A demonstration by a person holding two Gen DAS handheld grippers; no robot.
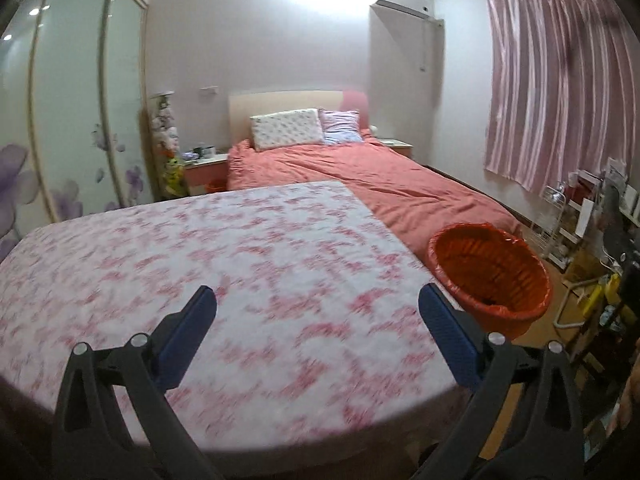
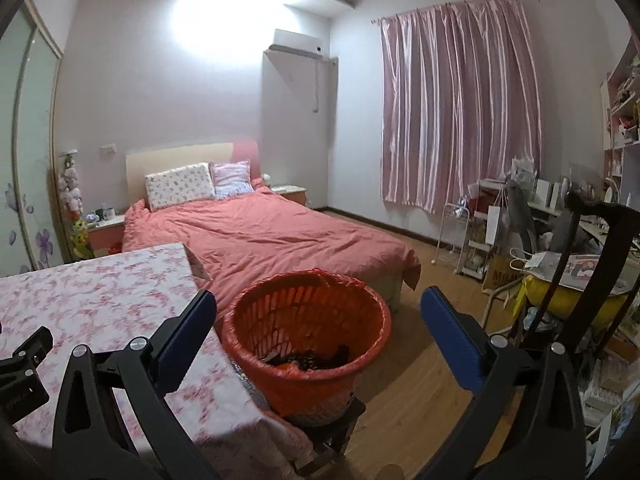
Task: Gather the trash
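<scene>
An orange bin (image 2: 306, 336) lined with an orange bag stands on a low stool beside the table's right edge; dark scraps lie at its bottom. It also shows in the left wrist view (image 1: 490, 272). My left gripper (image 1: 318, 300) is open and empty above the table with the pink floral cloth (image 1: 200, 264). My right gripper (image 2: 318, 304) is open and empty, just above and in front of the bin. The left gripper's body shows at the left edge of the right wrist view (image 2: 20, 364). No loose trash shows on the cloth.
A bed with a red cover (image 2: 260, 240) lies beyond the table. A wardrobe with glass doors (image 1: 72, 120) stands at left. A cluttered desk, rack and chair (image 2: 560, 264) crowd the right side. Wooden floor (image 2: 420, 360) lies between bin and desk.
</scene>
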